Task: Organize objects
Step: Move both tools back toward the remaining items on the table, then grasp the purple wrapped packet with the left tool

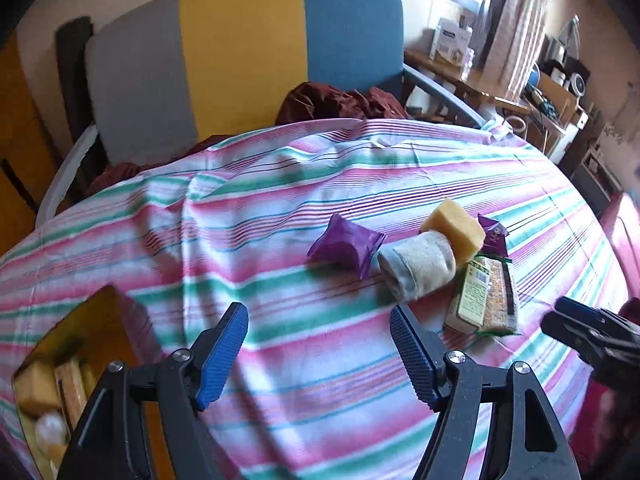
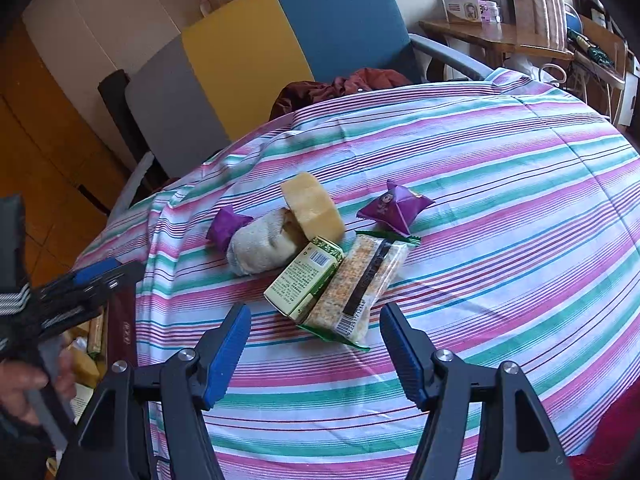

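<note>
A small pile lies on the striped cloth [image 1: 320,184]: a purple packet [image 1: 346,246], a rolled grey sock [image 1: 416,266], a yellow sponge [image 1: 454,230], a green carton [image 1: 474,294] and a cracker pack [image 1: 500,300]. My left gripper [image 1: 316,316] hovers open over bare cloth, left of the pile. In the right wrist view my right gripper [image 2: 315,314] stands open just in front of the cracker pack [image 2: 356,288] and green carton [image 2: 304,280], not touching them. The sock [image 2: 260,250], sponge [image 2: 314,208] and two purple packets [image 2: 228,226] [image 2: 394,206] lie behind.
A dark red box [image 1: 100,312] holding sponges and packs sits at the table's left edge. A grey, yellow and blue chair [image 1: 240,52] with dark red cloth on its seat stands behind the table. A hand [image 2: 24,384] holds the left gripper [image 2: 116,272].
</note>
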A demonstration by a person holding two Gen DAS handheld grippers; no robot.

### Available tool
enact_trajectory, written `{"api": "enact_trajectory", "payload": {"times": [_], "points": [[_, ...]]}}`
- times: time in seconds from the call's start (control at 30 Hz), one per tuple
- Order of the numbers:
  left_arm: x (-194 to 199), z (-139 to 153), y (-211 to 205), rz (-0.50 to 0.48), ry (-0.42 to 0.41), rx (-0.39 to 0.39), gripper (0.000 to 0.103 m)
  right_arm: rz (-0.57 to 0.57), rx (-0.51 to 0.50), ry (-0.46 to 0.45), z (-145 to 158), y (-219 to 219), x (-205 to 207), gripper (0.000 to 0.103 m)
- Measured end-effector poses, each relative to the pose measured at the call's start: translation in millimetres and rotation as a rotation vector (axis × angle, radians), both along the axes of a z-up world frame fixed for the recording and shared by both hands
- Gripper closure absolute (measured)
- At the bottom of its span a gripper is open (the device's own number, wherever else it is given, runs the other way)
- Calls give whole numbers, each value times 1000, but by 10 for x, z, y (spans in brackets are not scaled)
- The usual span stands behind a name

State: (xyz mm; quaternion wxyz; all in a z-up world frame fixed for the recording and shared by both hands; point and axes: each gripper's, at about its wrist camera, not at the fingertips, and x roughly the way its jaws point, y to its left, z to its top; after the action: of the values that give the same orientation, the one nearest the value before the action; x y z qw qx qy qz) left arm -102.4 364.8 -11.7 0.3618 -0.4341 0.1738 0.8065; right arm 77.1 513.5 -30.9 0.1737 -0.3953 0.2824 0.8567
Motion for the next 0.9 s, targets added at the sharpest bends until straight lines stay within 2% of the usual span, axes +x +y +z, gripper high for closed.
{"api": "enact_trajectory", "payload": {"times": [0.07,0.13,0.37,0.53,0.6,0.7,0.8,0.9], "points": [[-131,-87,156,1,-22,-23,29,4,-10,12,7,3,10,35],[-289,-188,278,16,-109,-24,29,3,-20,19,6,18,19,35],[-752,-454,518,214,-413,50,29,10,-46,39,8,42,28,35],[-863,-615,737,292,-491,52,28,27,-54,46,21,20,18,35],[-857,-649,825,298,-496,48,28,28,-56,50,25,19,22,35],[-852,-699,964,288,-454,15,32,26,-59,56,32,25,35,35],[-838,-776,1014,262,-408,-29,53,13,-63,52,22,47,47,35],[-755,-761,984,201,-347,-34,59,-3,-76,53,2,92,59,35]]}}
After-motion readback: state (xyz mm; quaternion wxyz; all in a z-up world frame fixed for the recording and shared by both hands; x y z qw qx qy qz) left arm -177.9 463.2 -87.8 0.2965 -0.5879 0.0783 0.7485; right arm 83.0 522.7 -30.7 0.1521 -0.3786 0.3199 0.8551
